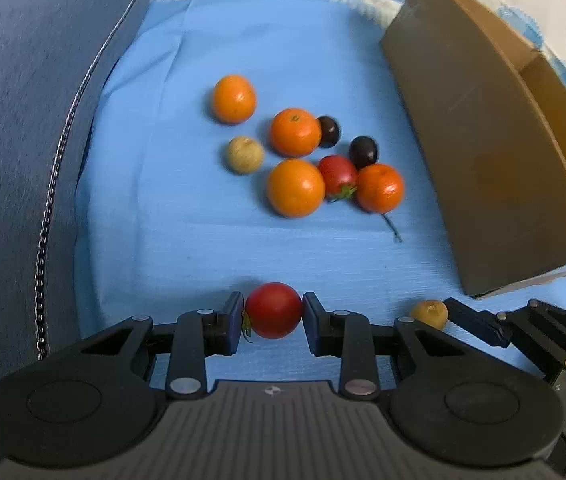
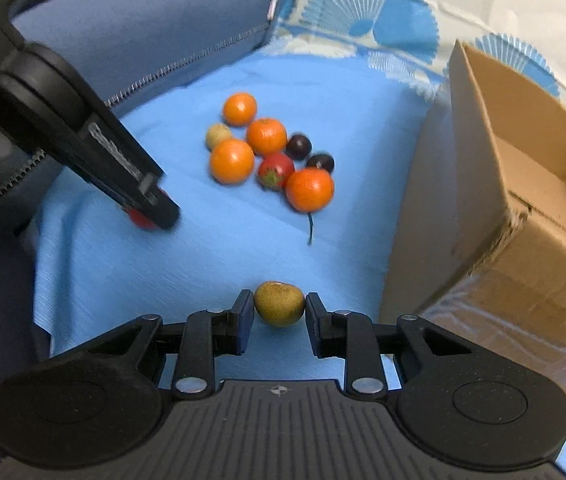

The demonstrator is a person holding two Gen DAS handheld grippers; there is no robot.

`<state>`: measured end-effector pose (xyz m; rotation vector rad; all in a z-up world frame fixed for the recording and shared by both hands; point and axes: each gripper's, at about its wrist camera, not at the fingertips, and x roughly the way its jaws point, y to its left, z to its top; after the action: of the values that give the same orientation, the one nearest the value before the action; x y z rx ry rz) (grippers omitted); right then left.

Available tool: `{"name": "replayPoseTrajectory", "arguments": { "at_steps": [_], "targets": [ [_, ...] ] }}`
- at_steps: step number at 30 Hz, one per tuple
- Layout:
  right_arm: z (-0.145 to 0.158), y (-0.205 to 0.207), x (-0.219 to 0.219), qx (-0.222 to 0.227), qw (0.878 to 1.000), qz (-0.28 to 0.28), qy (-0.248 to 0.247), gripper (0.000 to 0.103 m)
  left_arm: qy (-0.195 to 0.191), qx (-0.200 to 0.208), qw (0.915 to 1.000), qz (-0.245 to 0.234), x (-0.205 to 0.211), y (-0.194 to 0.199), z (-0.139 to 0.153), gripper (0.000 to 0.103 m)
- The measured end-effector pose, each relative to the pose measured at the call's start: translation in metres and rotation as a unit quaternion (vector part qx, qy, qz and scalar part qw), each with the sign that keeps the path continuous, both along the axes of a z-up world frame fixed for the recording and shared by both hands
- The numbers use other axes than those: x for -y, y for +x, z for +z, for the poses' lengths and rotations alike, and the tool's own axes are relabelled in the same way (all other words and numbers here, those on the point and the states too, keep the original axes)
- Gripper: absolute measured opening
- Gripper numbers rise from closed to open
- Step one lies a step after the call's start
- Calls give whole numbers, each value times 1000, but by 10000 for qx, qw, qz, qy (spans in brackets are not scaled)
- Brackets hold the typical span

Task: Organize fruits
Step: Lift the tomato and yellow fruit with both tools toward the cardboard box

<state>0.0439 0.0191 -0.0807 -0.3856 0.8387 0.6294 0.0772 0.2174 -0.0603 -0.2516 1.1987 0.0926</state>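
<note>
My left gripper (image 1: 273, 312) is shut on a red tomato (image 1: 273, 310) above the blue cloth (image 1: 187, 200). My right gripper (image 2: 279, 308) is shut on a small yellow-brown fruit (image 2: 279, 304), which also shows in the left wrist view (image 1: 429, 313). A pile of fruit lies ahead: several oranges (image 1: 295, 187) (image 2: 231, 161), a second tomato (image 1: 337, 176) (image 2: 275, 170), two dark plums (image 1: 363, 151) (image 2: 298, 146) and a pale round fruit (image 1: 245, 154) (image 2: 217, 135). In the right wrist view the left gripper (image 2: 151, 212) is at the left with its tomato (image 2: 141, 218) mostly hidden.
An open cardboard box (image 1: 483, 152) (image 2: 523, 184) stands to the right of the pile. A grey-blue zipped cushion (image 1: 11, 120) (image 2: 143, 36) borders the cloth on the left. A loose green stem (image 1: 393, 228) (image 2: 310, 230) lies by the nearest orange.
</note>
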Motion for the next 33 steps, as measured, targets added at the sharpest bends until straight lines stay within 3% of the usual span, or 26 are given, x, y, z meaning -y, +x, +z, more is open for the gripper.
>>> {"name": "replayPoseTrajectory", "arguments": {
  "at_steps": [5,16,27,33],
  "targets": [
    [-4,1,-2,-67,9999,-9,-103,30,110,-195,9997,-92,3,2,-7,35],
    [-7,2,-2,-117,9998,-77,-168,29,200,-222,9994,-166,7,2,-10,35],
    [16,-6,7,294,9991,-107,270,29,192,443,9988,-100,9,-17,12,34],
    [40,-13,20,658,9956,-265,606,29,374,927,9949,-157,19,-31,29,34]
  ]
}}
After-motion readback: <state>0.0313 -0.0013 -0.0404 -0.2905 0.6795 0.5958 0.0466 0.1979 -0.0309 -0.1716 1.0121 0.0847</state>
